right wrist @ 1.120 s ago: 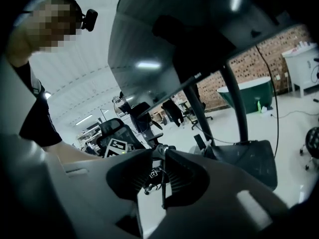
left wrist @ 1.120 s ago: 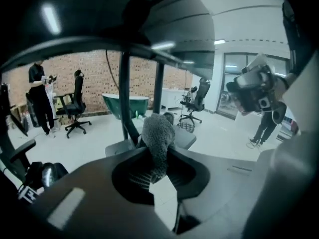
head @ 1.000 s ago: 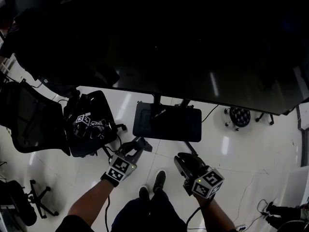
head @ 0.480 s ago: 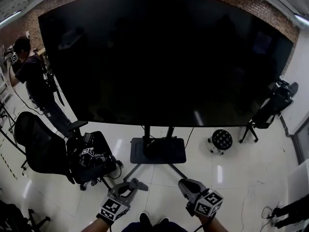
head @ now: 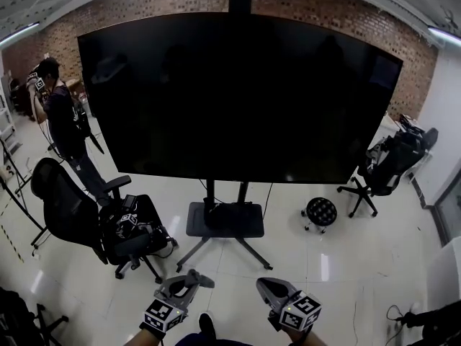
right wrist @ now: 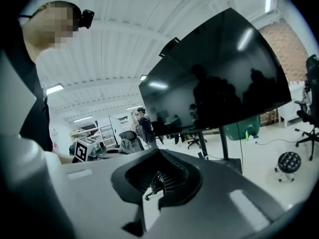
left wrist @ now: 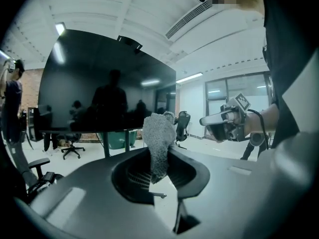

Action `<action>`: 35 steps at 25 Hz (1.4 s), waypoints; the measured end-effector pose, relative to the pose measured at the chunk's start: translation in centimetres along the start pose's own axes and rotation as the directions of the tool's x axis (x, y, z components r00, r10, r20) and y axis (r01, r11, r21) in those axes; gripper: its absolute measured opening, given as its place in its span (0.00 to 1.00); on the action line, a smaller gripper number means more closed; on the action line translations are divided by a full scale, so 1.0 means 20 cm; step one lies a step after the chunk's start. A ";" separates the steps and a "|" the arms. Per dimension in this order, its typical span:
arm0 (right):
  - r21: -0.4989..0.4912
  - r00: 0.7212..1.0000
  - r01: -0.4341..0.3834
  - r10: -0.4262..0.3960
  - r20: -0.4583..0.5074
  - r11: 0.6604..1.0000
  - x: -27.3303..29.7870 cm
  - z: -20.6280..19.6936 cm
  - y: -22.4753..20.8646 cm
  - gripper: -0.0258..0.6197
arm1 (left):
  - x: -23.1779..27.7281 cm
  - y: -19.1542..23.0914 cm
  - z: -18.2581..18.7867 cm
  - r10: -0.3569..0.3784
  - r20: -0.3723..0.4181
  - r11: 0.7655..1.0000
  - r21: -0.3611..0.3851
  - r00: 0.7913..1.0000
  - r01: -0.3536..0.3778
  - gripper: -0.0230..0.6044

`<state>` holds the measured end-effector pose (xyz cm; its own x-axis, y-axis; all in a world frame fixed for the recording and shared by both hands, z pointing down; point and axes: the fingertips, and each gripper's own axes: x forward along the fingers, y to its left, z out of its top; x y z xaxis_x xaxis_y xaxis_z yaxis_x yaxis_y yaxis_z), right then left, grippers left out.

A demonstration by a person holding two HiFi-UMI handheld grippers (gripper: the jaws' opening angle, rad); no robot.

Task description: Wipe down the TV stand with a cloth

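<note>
Head view has lifted since a second ago to take in the whole TV [head: 238, 96], with left gripper [head: 198, 280] clamped on grey cloth [left wrist: 158, 138] and right gripper [head: 265, 287] jaws together, empty, both well short of TV stand [head: 225, 220], which stands between black chair [head: 133, 233] and stool [head: 320, 211].

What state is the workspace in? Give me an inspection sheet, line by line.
Surface: TV stand with dark base shelf, standing on glossy white floor.
Job's things: grey cloth pinched in left gripper, not yet at the stand.
Clutter: office chair loaded with gear left of stand; round stool on its right.
Grippers: left shut on cloth; right gripper shut, empty; both short of the stand.
Cables: cable hangs from screen; second cable on floor, far right.
Surroundings: brick wall; person at left.
</note>
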<state>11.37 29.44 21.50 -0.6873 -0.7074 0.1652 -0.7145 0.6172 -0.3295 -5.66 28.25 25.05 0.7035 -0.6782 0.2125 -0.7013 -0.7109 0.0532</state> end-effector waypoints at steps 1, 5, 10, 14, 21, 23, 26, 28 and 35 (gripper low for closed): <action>-0.014 1.000 -0.006 0.006 -0.005 1.000 -0.06 -0.01 0.03 0.04 | -0.02 -0.07 0.00 0.004 0.005 1.000 -0.006 1.000 -0.004 0.14; -0.064 0.999 -0.014 0.011 -0.046 0.998 -0.31 -0.11 0.10 0.04 | -0.10 -0.35 0.03 0.011 0.031 1.000 -0.028 0.999 -0.010 0.14; -0.053 0.998 -0.013 0.009 -0.068 0.999 -0.53 -0.22 0.19 0.04 | -0.25 -0.55 0.05 0.015 0.027 1.000 -0.005 1.000 -0.015 0.14; -0.043 0.999 0.003 -0.006 -0.053 0.999 -0.60 -0.24 0.24 0.04 | -0.33 -0.61 0.07 0.016 0.045 1.000 -0.009 0.999 -0.016 0.14; -0.053 0.999 0.013 -0.015 -0.031 0.999 -0.59 -0.20 0.38 0.04 | -0.47 -0.61 0.14 -0.010 0.086 1.000 0.030 0.996 0.007 0.14; -0.062 1.000 0.018 -0.019 -0.024 0.998 -0.57 -0.18 0.43 0.04 | -0.52 -0.57 0.15 -0.009 0.095 0.999 0.035 0.995 0.006 0.14; -0.065 1.000 0.022 -0.023 -0.014 0.998 -0.54 -0.16 0.50 0.04 | -0.58 -0.52 0.15 -0.015 0.092 0.999 0.041 0.996 0.012 0.14; -0.069 1.000 0.022 -0.024 -0.019 0.997 -0.52 -0.18 0.55 0.04 | -0.61 -0.50 0.14 -0.023 0.092 0.999 0.043 0.995 0.019 0.14; -0.078 0.999 0.033 -0.035 -0.023 0.996 -0.47 -0.21 0.65 0.04 | -0.69 -0.44 0.12 -0.045 0.105 0.998 0.038 0.993 0.041 0.14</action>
<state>7.98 45.46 19.60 -0.6645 -0.7207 0.1977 -0.7450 0.6182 -0.2506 -8.90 43.47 19.20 0.7426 -0.6613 0.1061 -0.6668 -0.7449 0.0244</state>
